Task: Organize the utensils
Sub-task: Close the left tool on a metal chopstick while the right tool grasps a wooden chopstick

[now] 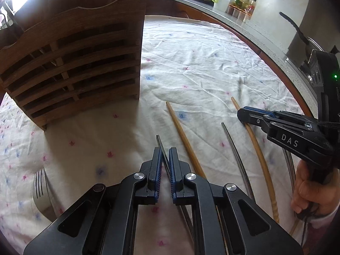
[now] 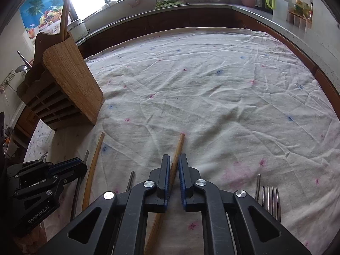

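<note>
Where the cloth [image 2: 212, 89] runs nearest: left gripper [image 1: 165, 155] pinched shut on a metal chopstick [image 1: 159, 143], tip poking just past the pads; right gripper [image 2: 174, 161] clamped on a wooden chopstick [image 2: 179, 146], end jutting ahead. Between them, another wooden stick [image 1: 182, 136] lying loose. Printed "DAS", "GenRobot.AI". Farther off, wooden holder [image 2: 72, 80] standing upright with two sticks [image 2: 63, 14] inside.
</note>
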Available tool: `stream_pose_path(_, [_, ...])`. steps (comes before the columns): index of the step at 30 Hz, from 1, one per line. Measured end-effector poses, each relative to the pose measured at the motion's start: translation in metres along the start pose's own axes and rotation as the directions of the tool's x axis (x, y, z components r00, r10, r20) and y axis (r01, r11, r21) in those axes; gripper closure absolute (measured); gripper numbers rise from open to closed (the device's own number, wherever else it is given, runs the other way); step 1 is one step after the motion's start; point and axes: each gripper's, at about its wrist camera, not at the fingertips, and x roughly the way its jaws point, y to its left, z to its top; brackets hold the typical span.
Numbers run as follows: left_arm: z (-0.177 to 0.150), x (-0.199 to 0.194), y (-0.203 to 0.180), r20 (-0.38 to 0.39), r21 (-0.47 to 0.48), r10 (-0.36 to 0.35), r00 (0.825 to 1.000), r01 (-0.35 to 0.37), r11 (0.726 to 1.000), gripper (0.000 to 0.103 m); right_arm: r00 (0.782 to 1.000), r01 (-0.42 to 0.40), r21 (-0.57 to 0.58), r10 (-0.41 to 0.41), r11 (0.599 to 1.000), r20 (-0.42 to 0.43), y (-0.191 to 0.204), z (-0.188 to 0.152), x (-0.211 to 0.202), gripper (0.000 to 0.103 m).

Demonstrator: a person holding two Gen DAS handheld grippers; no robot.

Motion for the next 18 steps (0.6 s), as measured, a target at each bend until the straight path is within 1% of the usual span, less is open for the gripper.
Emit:
stream_pose_path(4, [-0.020, -0.016, 0.007, -0.018, 0.004, -0.029, 0.999, 0.029, 1.000, 0.097, 1.000, -0.026, 0.005, 0.026, 1.000, -0.008, -0.003, -0.018, -0.013, 0.095])
stream_pose_path(6, [-0.024, -0.020, 0.012, -0.026, -0.020, -0.028, 0.999, 0.028, 0.999, 0.096, 0.999, -0.031, 0.014, 0.032, 0.999, -0.011, -0.004, -0.022, -0.018, 0.095])
stream_pose_path(9, [-0.025, -0.021, 0.015, -0.037, -0.059, -0.015, 0.999, 0.013, 0.998, 0.096, 1.000, -0.023, 0.013, 0.023, 1.000, -0.017, -0.002, -0.019, -0.016, 0.094])
stream_pose_path(12, [-0.019, -0.018, 0.010, -0.050, -0.056, 0.020, 0.999, -0.023, 0.998, 0.096, 1.000, 0.000, 0.012, 0.000, 1.000, -0.024, 0.001, -0.014, -0.012, 0.092])
stream_pose_path(14, [-0.015, -0.015, 0.005, -0.051, -0.047, 0.046, 0.998, -0.048, 0.998, 0.096, 0.999, 0.022, -0.024, -0.022, 0.999, -0.026, 0.007, -0.010, -0.008, 0.090])
stream_pose_path(15, [-0.013, -0.013, 0.001, -0.051, -0.039, 0.056, 0.997, -0.058, 0.998, 0.096, 0.999, 0.025, -0.034, -0.026, 0.999, -0.025, 0.008, -0.010, -0.007, 0.088])
stream_pose_path(18, [-0.011, -0.011, -0.006, -0.047, -0.006, 0.081, 0.996, -0.082, 0.997, 0.097, 0.999, 0.036, -0.045, -0.037, 0.998, -0.018, 0.010, -0.011, -0.006, 0.087])
